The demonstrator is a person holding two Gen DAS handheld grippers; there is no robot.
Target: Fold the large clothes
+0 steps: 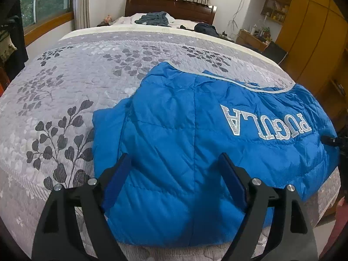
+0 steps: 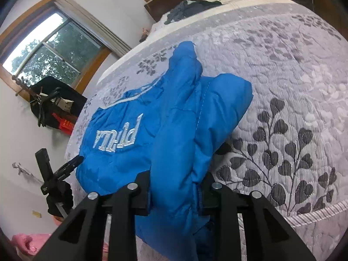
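A blue quilted jacket with silver lettering lies near the front edge of the bed, partly folded over itself. My left gripper stands open just above its near end, with the blue pads wide apart on either side of the fabric. In the right wrist view a thick fold of the jacket bulges up between the fingers of my right gripper, which is shut on it; the fingertips are hidden by the cloth. The right gripper also shows at the jacket's right edge, and the left gripper at its other end.
The jacket rests on a grey quilt with a leaf pattern. Dark clothes lie piled near the wooden headboard. Windows are on the left, wooden cupboards on the right. Something pink lies on the floor.
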